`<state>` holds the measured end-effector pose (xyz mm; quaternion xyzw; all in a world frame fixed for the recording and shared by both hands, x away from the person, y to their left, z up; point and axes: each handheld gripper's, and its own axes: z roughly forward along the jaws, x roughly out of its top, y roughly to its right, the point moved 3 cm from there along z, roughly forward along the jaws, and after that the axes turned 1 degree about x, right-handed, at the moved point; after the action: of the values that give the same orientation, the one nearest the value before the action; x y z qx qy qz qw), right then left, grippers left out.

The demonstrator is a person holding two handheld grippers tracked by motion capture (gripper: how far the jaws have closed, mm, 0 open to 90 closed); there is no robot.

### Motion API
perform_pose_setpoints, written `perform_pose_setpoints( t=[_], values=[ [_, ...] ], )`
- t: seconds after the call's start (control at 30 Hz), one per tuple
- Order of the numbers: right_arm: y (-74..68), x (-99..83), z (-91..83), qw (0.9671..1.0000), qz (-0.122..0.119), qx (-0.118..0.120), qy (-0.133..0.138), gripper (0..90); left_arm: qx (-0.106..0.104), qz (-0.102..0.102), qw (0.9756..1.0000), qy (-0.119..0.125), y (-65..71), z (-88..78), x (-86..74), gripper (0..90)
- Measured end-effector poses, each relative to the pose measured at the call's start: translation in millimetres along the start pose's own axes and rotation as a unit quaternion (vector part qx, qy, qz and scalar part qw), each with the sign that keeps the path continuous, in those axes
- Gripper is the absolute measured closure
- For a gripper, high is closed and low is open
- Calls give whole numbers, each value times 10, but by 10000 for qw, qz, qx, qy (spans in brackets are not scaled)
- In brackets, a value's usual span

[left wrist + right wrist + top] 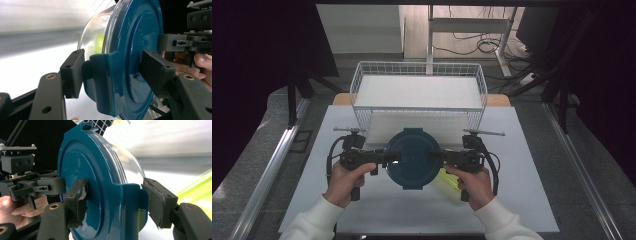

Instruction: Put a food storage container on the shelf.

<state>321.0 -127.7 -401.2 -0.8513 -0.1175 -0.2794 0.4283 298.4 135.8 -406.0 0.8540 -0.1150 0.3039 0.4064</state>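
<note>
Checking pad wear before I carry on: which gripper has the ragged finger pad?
The right gripper: the pad on its finger against the flat face of the teal lid is torn and peeling. The left gripper fingers, clamped on the opposite edge, look smooth.

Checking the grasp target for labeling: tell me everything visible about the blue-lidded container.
The container is a round clear bowl, glass by the look, closed by a dark teal plastic lid with raised concentric rings and snap tabs at the rim. It is held between the two grippers in front of the white wire basket, lid facing up toward the high camera. The left gripper and right gripper each straddle a side tab, jaws on lid and bowl. Something yellow-green shows through the glass.
</note>
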Motion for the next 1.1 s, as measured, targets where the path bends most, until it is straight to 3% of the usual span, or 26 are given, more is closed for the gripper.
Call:
perform_pose_setpoints(
  t=[0.33,0.97,1.1],
  values=[
    [-32,282,-75,9999,12,27,109,380,12,130,9999,46,92,10,318,382],
    [-154,831,-233,9991,-214,-62,350,380,-91,337,9991,227,225,10,867,382],
    [-199,951,-243,9989,-254,-72,379,380,-120,301,9990,304,246,-8,988,381]
  ],
)
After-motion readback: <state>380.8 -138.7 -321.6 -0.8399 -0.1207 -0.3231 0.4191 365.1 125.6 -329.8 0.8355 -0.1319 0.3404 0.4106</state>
